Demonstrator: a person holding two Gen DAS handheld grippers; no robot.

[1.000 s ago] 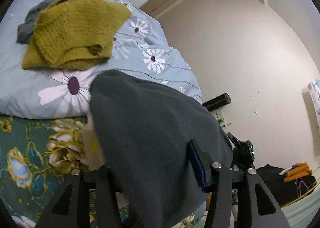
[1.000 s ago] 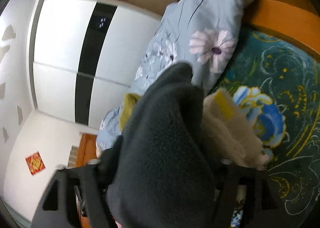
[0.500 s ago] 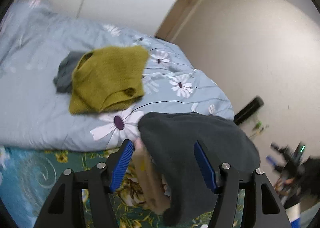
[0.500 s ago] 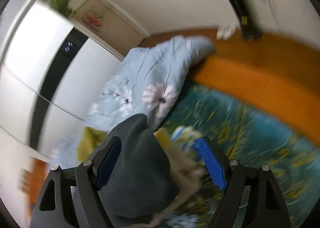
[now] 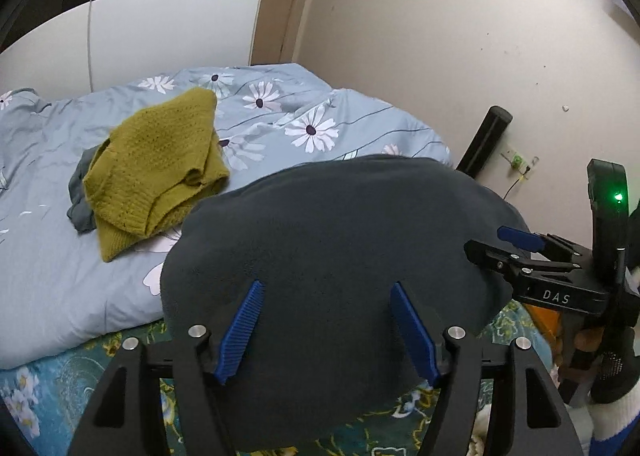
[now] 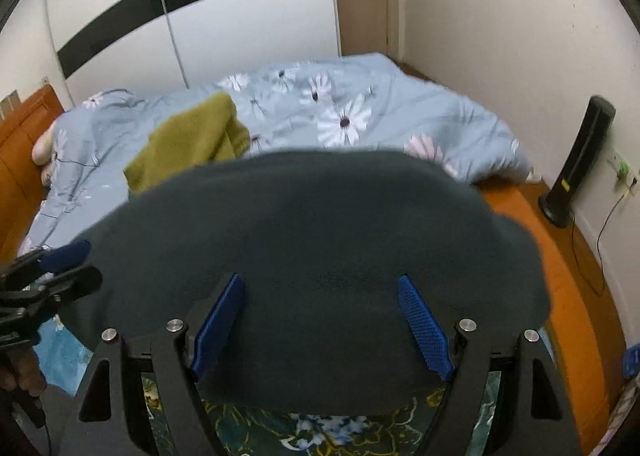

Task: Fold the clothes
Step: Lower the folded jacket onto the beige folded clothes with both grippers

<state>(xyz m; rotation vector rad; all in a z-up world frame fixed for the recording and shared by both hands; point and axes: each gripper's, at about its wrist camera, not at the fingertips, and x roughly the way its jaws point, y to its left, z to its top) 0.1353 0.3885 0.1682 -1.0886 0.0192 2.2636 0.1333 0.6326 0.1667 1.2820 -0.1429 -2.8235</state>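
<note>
A dark grey fleece garment (image 5: 340,240) lies as a folded mound on the near edge of the bed. My left gripper (image 5: 326,330) hovers over its near side. Its jaws are opening, and the blue pads (image 5: 240,328) stand apart, clear of the fleece that shows between them. In the right wrist view the same garment (image 6: 320,223) fills the middle, and my right gripper (image 6: 320,328) is open above it, gripping nothing. Each gripper shows in the other's view: the right gripper (image 5: 500,246) at the garment's right edge, the left gripper (image 6: 60,260) at its left edge.
A mustard knitted sweater (image 5: 156,167) rests on a grey garment (image 5: 78,195) on the light-blue daisy duvet (image 5: 280,123) behind. A teal floral sheet (image 5: 48,384) covers the near mattress. The orange wooden bed frame (image 6: 560,256), a black tower appliance (image 6: 576,159) and a wardrobe (image 6: 240,15) surround the bed.
Both grippers let go of the dark garment, drew back and rolled upright. The garment has dropped into a mound on the bed. The beige piece seen earlier is out of sight.
</note>
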